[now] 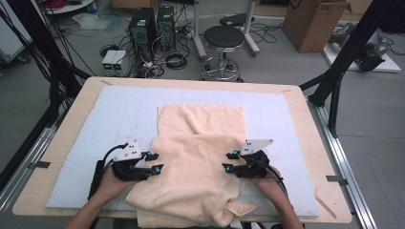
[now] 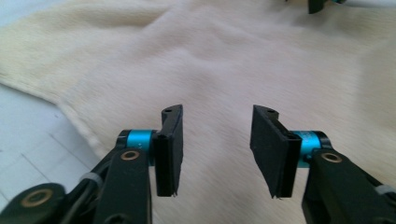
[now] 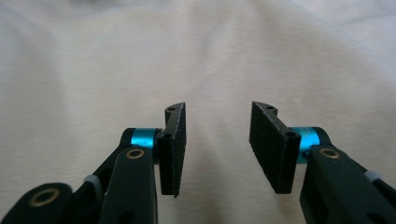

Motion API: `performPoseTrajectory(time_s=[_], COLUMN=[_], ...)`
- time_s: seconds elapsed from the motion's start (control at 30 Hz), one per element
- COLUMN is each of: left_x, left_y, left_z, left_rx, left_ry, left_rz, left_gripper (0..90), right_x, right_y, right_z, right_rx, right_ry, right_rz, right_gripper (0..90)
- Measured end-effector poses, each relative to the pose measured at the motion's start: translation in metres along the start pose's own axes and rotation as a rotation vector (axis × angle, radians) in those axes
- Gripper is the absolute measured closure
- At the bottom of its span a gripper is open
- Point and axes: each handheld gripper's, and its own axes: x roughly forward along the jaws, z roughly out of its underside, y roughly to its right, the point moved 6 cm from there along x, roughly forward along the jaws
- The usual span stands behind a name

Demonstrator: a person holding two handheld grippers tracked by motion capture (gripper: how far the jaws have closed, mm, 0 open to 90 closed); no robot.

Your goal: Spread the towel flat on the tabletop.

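Note:
A cream towel (image 1: 196, 157) lies partly folded on the pale blue mat (image 1: 119, 114), its near end hanging over the table's front edge. My left gripper (image 1: 154, 162) is at the towel's left edge, open, with nothing between its jaws; the towel (image 2: 224, 65) spreads just ahead of the left gripper (image 2: 217, 149). My right gripper (image 1: 230, 162) hovers over the towel's right side, pointing left toward the other. It is open too, and in its own view the right gripper (image 3: 217, 147) has only the towel (image 3: 187, 60) beneath the jaws.
The mat covers a wooden table (image 1: 305, 124). Beyond the table stand a black stool (image 1: 223, 40), computer towers (image 1: 150, 28), tangled cables and a cardboard box (image 1: 313, 21). Black frame legs (image 1: 334, 81) rise at both sides.

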Motion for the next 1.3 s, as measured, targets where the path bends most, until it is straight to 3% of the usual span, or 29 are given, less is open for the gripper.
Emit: performPoseTrajectory(time_s=[0.17, 0.23, 0.3, 0.33, 0.53, 0.67, 0.8, 0.9, 0.97, 1.07, 1.17, 1.3], left_x=[0.013, 0.018, 0.023, 0.022, 0.022, 0.015, -0.004, -0.019, -0.03, -0.048, -0.054, -0.034], left_y=[-0.021, -0.026, -0.028, -0.028, -0.024, -0.015, 0.005, 0.02, 0.033, 0.049, 0.044, 0.013], left_z=[0.0, 0.005, 0.01, 0.01, 0.01, 0.008, 0.011, 0.019, 0.023, 0.025, 0.017, -0.004], left_rx=[-0.037, -0.057, -0.074, -0.061, -0.038, -0.011, 0.021, 0.024, 0.015, 0.019, 0.005, -0.048], left_ry=[-0.02, -0.054, -0.088, -0.093, -0.103, -0.098, -0.074, -0.073, -0.069, -0.037, 0.001, 0.066], left_rz=[-0.115, -0.12, -0.108, -0.11, -0.109, -0.133, -0.104, -0.071, -0.022, 0.063, 0.051, -0.034], left_gripper=[54.1, 53.9, 54.2, 55.3, 75.3, 82.0, 84.1, 84.0, 83.8, 80.3, 65.5, 60.2], right_x=[-0.002, 0.0, 0.005, 0.01, 0.012, 0.01, 0.0, -0.009, -0.015, -0.029, -0.04, -0.034], right_y=[0.02, 0.023, 0.022, 0.02, 0.015, 0.011, -0.001, -0.016, -0.03, -0.05, -0.045, -0.009], right_z=[0.006, 0.008, 0.012, 0.015, 0.013, 0.011, 0.006, 0.003, 0.002, -0.001, -0.008, -0.013], right_rx=[0.059, 0.075, 0.059, 0.042, 0.037, 0.034, 0.018, 0.005, 0.016, 0.011, -0.003, 0.032], right_ry=[-0.008, -0.018, -0.061, -0.094, -0.081, -0.079, -0.053, -0.042, -0.025, 0.016, 0.06, 0.07], right_rz=[0.101, 0.108, 0.121, 0.115, 0.064, 0.05, 0.036, -0.002, -0.07, -0.187, -0.133, 0.018], right_gripper=[52.0, 51.9, 55.3, 57.3, 81.1, 83.9, 84.1, 84.1, 83.1, 73.6, 67.1, 60.4])
